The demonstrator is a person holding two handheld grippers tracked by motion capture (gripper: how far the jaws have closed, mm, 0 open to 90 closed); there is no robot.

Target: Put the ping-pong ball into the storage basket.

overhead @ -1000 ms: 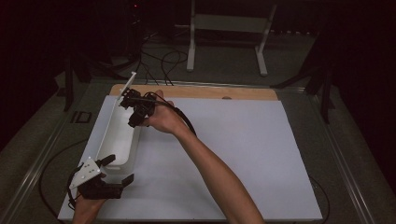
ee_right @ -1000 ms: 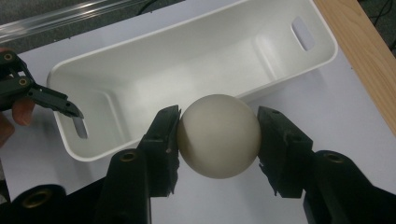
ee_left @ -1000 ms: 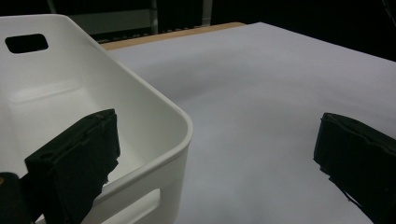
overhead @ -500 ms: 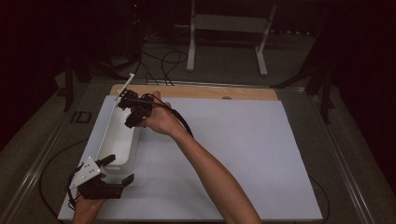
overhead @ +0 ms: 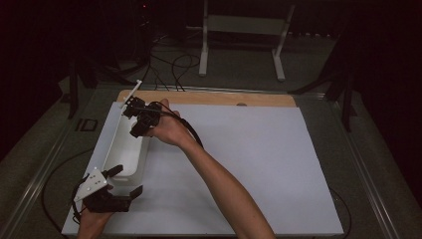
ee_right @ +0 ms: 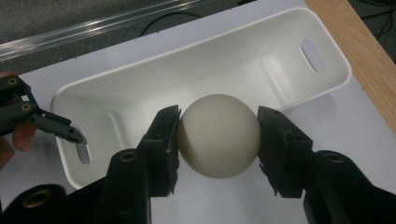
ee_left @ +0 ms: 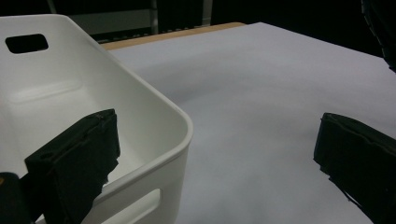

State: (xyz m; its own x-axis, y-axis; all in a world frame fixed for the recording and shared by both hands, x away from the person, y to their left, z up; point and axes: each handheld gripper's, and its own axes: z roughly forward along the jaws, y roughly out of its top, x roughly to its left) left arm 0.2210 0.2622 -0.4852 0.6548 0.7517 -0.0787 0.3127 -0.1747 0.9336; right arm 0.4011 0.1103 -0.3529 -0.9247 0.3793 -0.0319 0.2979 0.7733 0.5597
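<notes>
clamping a cream ball [ee_right: 218,136], right gripper [ee_right: 218,140] hangs over the white bin [ee_right: 140,88]; left gripper [ee_left: 210,158] gapes wide.

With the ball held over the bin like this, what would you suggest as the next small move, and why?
Probably lower the right gripper slightly, then open it: it clamps the cream round ball above the empty white plastic bin, whose near end the open left gripper straddles.

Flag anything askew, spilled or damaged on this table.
Nothing stands out. The white bin sits upright and empty, the right gripper holds a cream ball above it, and the left gripper straddles its near rim.
</notes>
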